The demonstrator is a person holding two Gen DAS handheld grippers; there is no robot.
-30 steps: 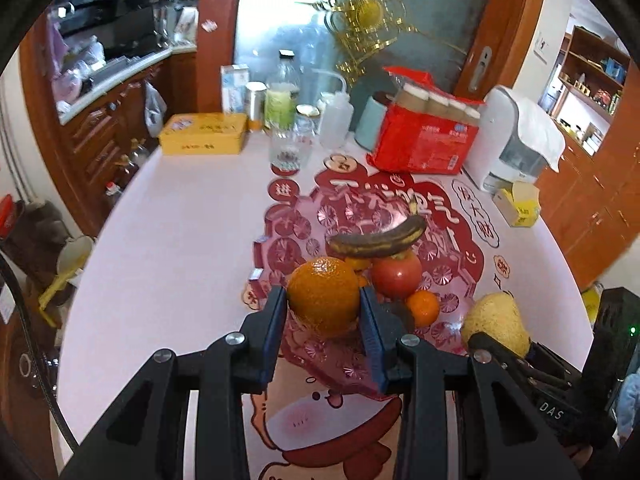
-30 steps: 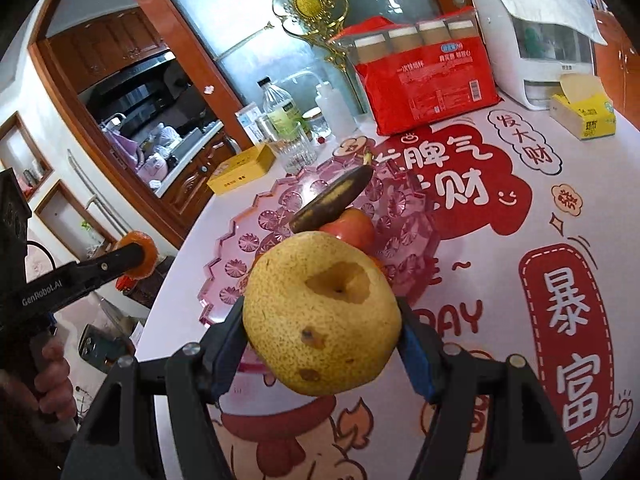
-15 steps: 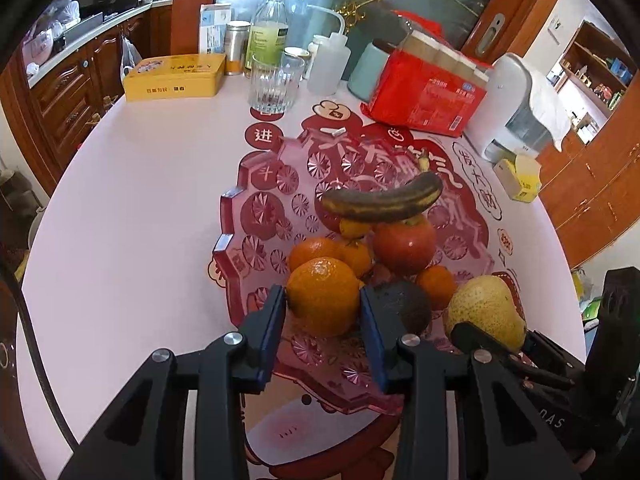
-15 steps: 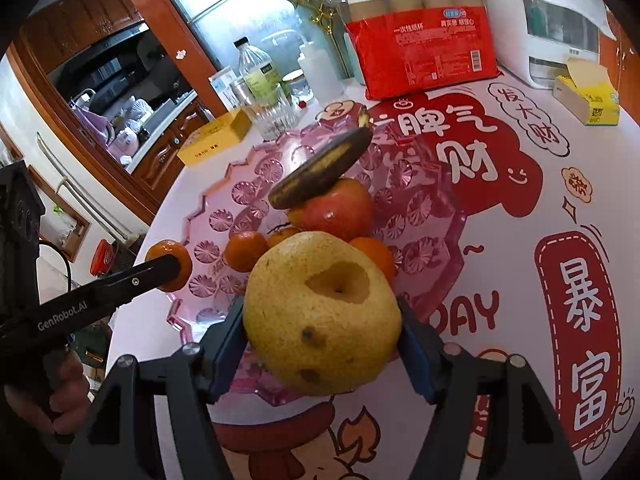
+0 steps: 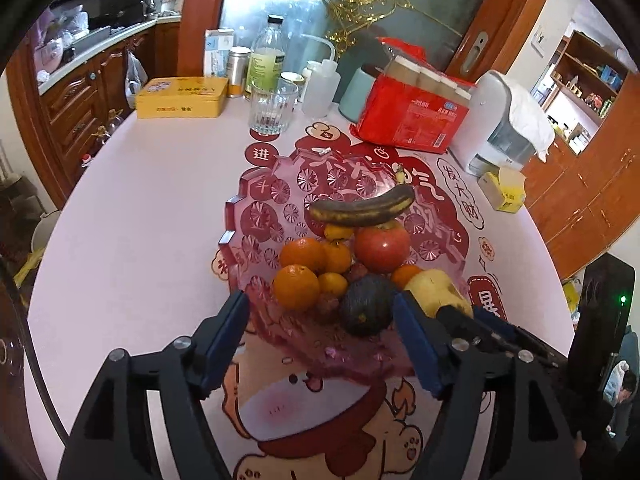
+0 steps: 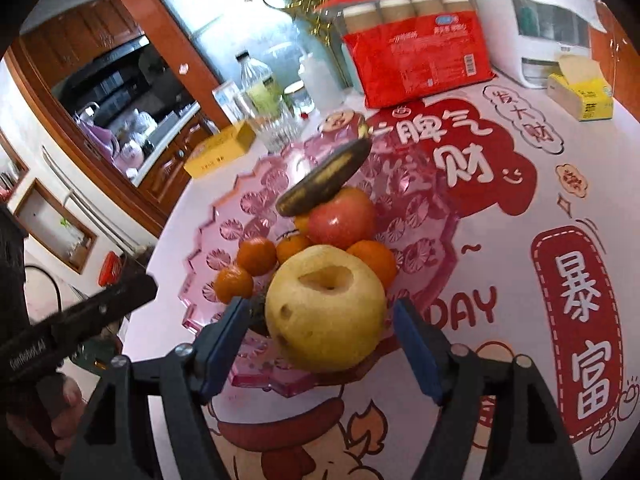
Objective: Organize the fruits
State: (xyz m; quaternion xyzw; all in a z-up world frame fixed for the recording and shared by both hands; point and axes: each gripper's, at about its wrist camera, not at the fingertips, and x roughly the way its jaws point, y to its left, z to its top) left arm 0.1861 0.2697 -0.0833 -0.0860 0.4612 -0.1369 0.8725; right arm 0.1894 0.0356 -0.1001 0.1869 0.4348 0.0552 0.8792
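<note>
The big yellow pear (image 6: 326, 312) sits on the near edge of the pink glass fruit tray (image 6: 224, 216), right between the right gripper (image 6: 320, 340)'s opening pads, untouched. The left gripper (image 5: 322, 336) is opening too, empty, the round orange (image 5: 297, 286) just ahead.

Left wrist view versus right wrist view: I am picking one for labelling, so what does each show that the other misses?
Only the left wrist view shows the dark round fruit unobstructed, at the near edge of the pile, and the open left gripper with nothing between its widening jaws.

Only the right wrist view shows the big yellow pear whole, between the parting pads of the right gripper, and the hand on the other tool.

Both show the pink faceted plastic tray, the blackened banana and the red apple.
</note>
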